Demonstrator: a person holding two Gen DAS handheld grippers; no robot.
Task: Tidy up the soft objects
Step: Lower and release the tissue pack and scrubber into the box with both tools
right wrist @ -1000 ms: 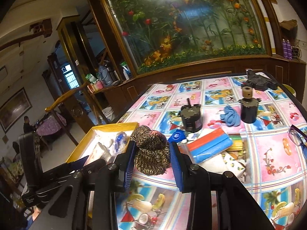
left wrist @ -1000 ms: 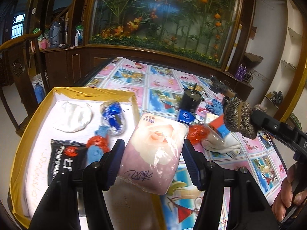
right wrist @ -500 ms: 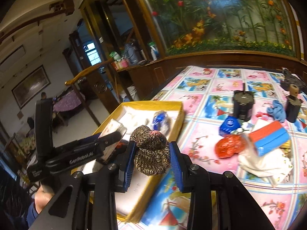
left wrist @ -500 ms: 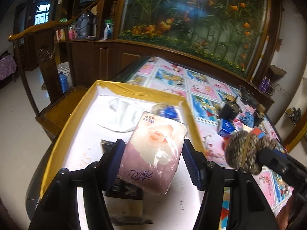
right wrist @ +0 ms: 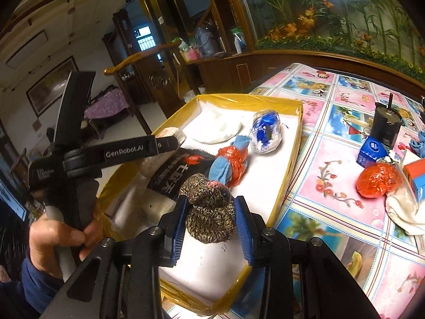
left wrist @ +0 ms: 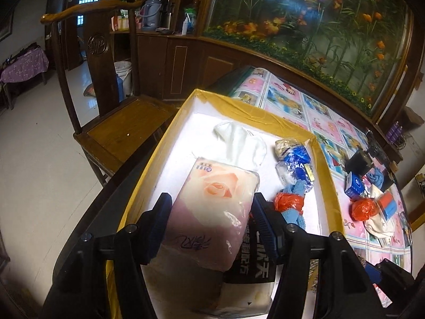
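Pink-wrapped tissue pack (left wrist: 212,212) sits clamped in your left claw (left wrist: 209,223), now over the yellow-rimmed box (left wrist: 255,111) instead of the tabletop (right wrist: 332,175). Your right claw (right wrist: 209,220) grips the knitted brown bundle (right wrist: 208,212) above the box's near end, having come off the cloth. Only the right view shows your hand (right wrist: 53,239); only the left shows the wooden chair (left wrist: 119,130).
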